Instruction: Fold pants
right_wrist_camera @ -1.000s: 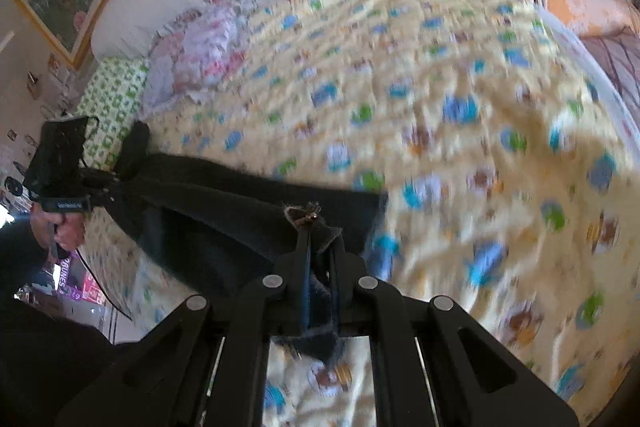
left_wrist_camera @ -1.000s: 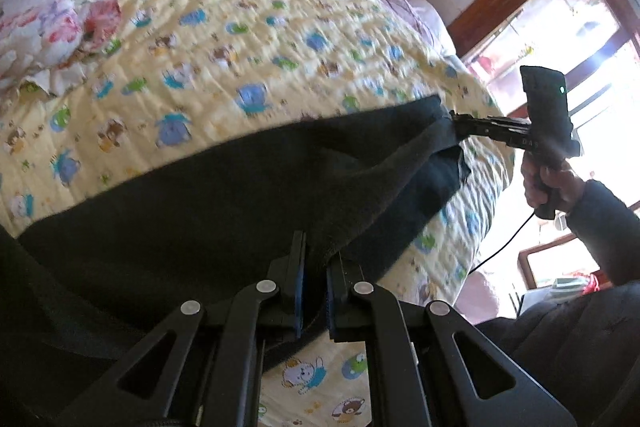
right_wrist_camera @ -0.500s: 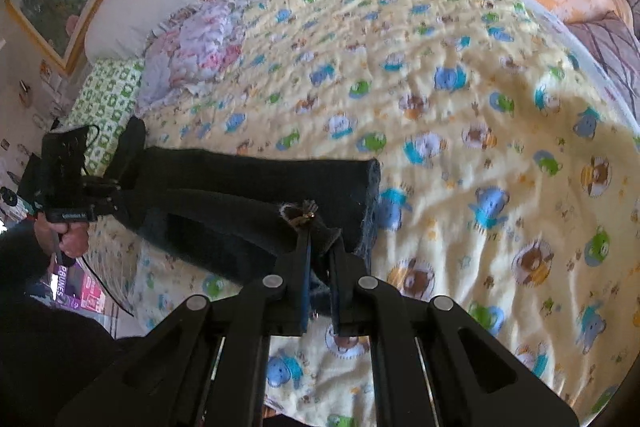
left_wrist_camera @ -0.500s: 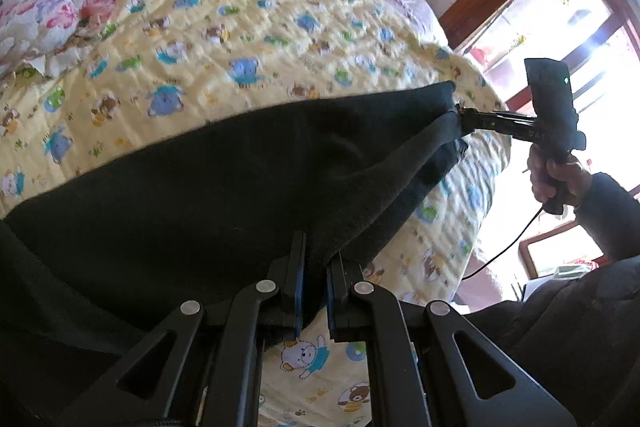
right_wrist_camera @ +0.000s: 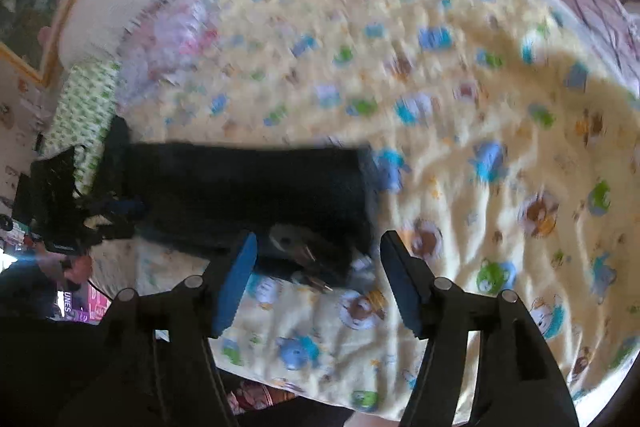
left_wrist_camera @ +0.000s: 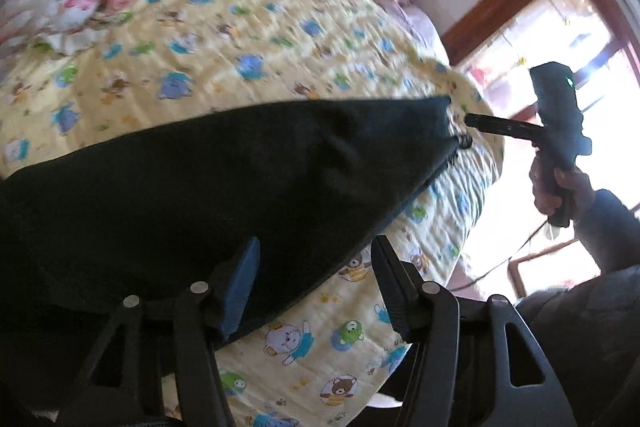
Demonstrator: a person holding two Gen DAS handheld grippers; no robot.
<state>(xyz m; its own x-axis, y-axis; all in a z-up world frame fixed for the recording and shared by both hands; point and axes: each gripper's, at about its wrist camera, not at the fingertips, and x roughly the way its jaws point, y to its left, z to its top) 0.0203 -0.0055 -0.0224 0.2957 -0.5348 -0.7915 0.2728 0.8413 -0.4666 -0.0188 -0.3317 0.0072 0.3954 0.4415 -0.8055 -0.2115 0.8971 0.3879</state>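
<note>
dark pants (left_wrist_camera: 224,179) lying flat along the near edge of the quilt (left_wrist_camera: 248,39); left gripper (left_wrist_camera: 316,283) and right gripper (right_wrist_camera: 316,279) both spread wide, holding nothing. best smoothing edges square before regripping.

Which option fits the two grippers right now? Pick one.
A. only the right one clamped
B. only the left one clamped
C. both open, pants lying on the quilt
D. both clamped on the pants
C: the left gripper and the right gripper both show wide-apart fingers holding nothing, while the dark pants lie on the cartoon quilt.
</note>
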